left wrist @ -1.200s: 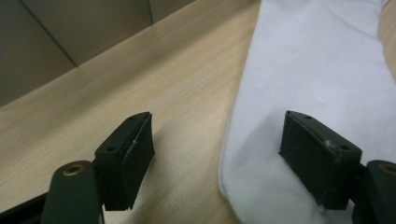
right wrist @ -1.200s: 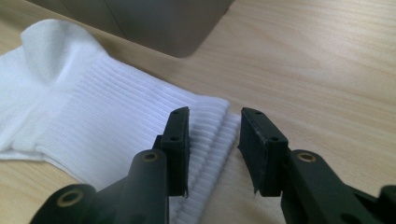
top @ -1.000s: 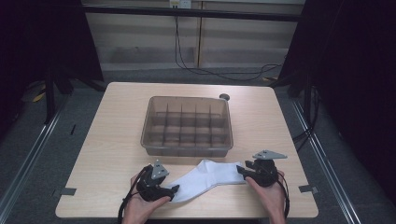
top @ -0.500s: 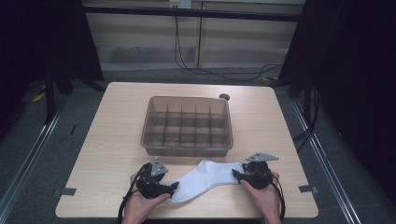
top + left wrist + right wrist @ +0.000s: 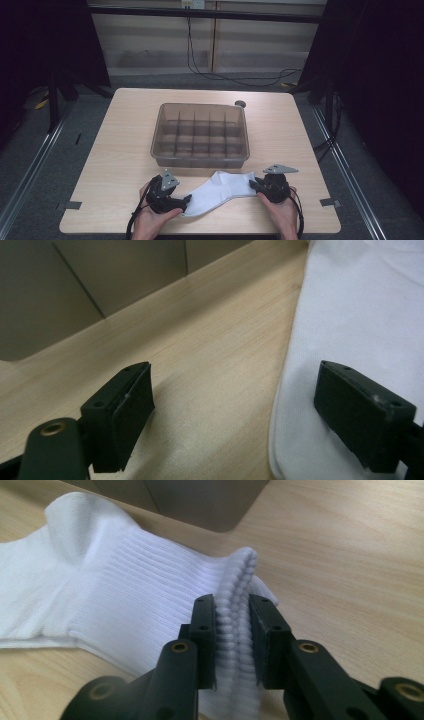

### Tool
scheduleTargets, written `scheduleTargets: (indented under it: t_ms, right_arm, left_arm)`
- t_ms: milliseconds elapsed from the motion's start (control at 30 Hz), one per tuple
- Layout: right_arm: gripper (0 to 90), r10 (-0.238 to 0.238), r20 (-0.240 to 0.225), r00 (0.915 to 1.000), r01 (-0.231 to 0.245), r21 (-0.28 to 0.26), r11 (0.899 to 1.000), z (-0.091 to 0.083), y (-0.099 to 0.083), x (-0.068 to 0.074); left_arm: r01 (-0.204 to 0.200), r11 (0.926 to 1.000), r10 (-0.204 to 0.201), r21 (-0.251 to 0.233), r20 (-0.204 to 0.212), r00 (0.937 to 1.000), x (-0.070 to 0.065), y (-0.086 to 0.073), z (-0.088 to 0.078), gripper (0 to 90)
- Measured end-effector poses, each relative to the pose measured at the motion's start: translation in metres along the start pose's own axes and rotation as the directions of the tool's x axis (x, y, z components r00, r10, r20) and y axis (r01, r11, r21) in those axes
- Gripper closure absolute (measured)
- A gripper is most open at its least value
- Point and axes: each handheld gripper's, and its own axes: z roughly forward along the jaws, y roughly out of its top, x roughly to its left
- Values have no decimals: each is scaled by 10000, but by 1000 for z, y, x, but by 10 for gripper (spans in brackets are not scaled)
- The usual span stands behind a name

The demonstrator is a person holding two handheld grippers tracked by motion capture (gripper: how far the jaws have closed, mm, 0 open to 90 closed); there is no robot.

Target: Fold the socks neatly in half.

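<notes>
the white sock (image 5: 220,192) is lying near the table's front edge with its long axis running between the hands, the right gripper (image 5: 232,645) having just been closing, now pinching its ribbed cuff, while the left gripper (image 5: 232,415) is standing wide, having just been opening, straddling the toe edge.

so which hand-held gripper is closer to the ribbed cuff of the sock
Right. The right hand-held gripper is shut on the sock at its ribbed cuff; the left hand-held gripper stands open at the toe end, one pad over the fabric.
</notes>
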Motion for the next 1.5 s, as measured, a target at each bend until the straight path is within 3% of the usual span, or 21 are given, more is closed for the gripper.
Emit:
scheduleTargets:
  t_ms: [100,233,400,600,633,667,800,833,867,967,1033,1167,1267,1333,1367,1500]
  right_arm:
    - [782,29,-80,10000,-29,36,10000,-1,1,-1]
    - [793,92,-269,9996,-96,-169,9998,-6,3,-2]
    - [795,275,-586,9979,-306,-526,9981,-16,5,-4]
    - [796,62,-543,9985,-104,-778,9969,-24,12,-1]
    - [796,61,-547,9985,-106,-830,9965,-27,13,-1]
    - [796,22,-589,9983,-77,-935,9956,-30,14,-1]
    - [796,-109,-532,9985,51,-1066,9943,-39,18,0]
    - [796,-131,-538,9985,71,-1105,9938,-41,19,1]
    - [795,-178,-540,9984,116,-1143,9934,-42,20,2]
    - [795,-184,-832,9964,70,-1355,9908,-46,23,5]
    - [795,-291,-940,9951,152,-1450,9893,-47,26,8]
    - [795,-451,-1052,9934,291,-1491,9884,-46,31,15]
    - [795,-615,-1115,9919,448,-1469,9881,-44,35,22]
    - [795,-725,-1172,9905,553,-1438,9881,-42,37,25]
    - [795,-757,-1179,9901,585,-1429,9880,-41,38,27]
    - [795,-865,-1229,9886,694,-1372,9881,-38,40,30]
  left_arm:
    - [-245,9997,244,-12,-228,9994,-2,1,0,159]
    - [-305,9995,304,-44,-222,9993,0,1,1,158]
    - [-256,9996,254,-80,-199,9995,-1,2,1,159]
    - [-83,10000,83,-31,-138,9999,-2,4,4,158]
    - [-325,9995,325,50,-140,9994,-3,5,4,158]
    - [-228,9997,228,-16,-164,9996,-5,5,4,159]
    - [-557,9984,556,-9,-175,9983,-12,8,6,159]
    - [-448,9989,446,-116,-203,9988,-14,8,8,159]
    - [-678,9977,679,24,-261,9974,-15,10,7,157]
    - [-800,9968,802,68,-427,9959,-19,12,8,152]
    - [-464,9989,464,-30,-41,9989,-18,12,12,153]
    - [-361,9993,360,34,60,9993,-18,14,13,154]
    - [-456,9989,462,-144,479,9978,-20,15,12,341]
    - [-373,9992,381,-137,636,9972,-21,16,11,363]
    - [-458,9986,475,-278,628,9969,-21,17,11,478]
    - [-369,9987,396,-356,785,9961,-21,18,8,554]
